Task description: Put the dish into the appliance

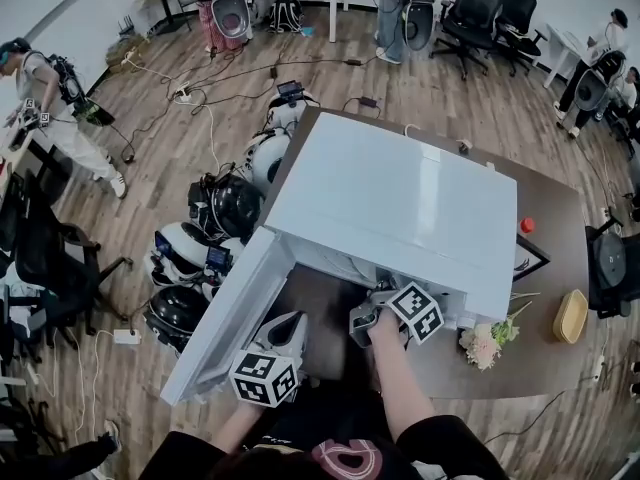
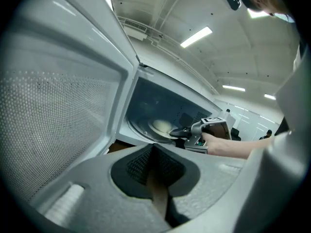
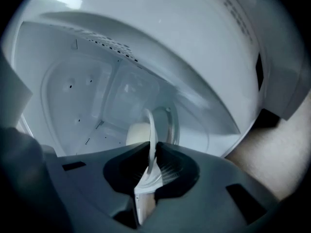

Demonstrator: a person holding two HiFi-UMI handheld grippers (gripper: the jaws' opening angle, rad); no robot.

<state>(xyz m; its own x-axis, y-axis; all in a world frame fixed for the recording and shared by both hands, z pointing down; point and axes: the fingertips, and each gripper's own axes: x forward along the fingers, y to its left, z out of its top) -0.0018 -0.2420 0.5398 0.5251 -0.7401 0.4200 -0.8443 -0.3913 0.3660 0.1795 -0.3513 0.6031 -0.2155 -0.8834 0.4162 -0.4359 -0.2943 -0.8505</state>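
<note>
The right gripper pinches the rim of the dish, which is inside the microwave with a pale lump on it. At its 8 o'clock in the head view, the left gripper hangs empty, jaws pressed together, just beside the open door. Flowers lie on the table at the microwave's 4 o'clock.

This is an office used as a recording lab. The microwave sits on a brown tabletop. Cables trail over the wood floor behind it. Black chairs stand beyond it, and helmets are heaped just left. A person wearing a rig stands far left, with strip lights overhead.
</note>
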